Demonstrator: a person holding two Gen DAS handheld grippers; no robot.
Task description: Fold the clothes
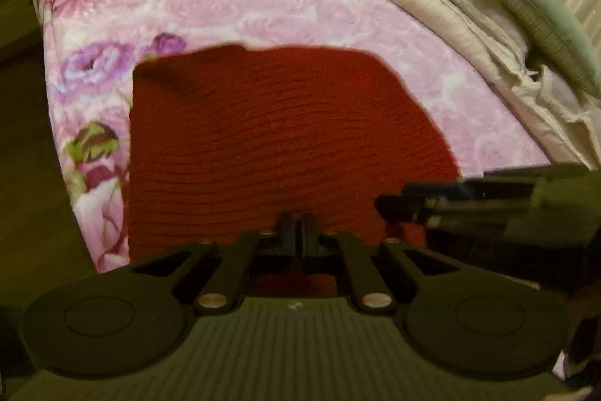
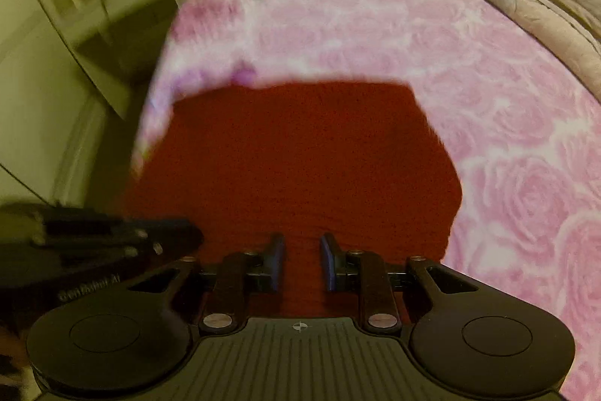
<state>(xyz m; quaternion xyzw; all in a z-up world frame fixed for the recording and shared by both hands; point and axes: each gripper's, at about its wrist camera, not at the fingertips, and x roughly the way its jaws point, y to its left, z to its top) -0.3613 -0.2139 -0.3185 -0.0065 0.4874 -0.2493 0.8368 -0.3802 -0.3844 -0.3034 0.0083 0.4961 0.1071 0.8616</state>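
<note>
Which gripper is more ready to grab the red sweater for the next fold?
Probably the right gripper: its jaws stand apart over the red sweater, with nothing between them. The left gripper is pinched shut, so it would need to open first.

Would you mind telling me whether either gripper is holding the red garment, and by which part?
The left gripper is shut at the near edge of the red knitted garment; whether it pinches cloth cannot be told. The right gripper stands open, holding nothing.
</note>
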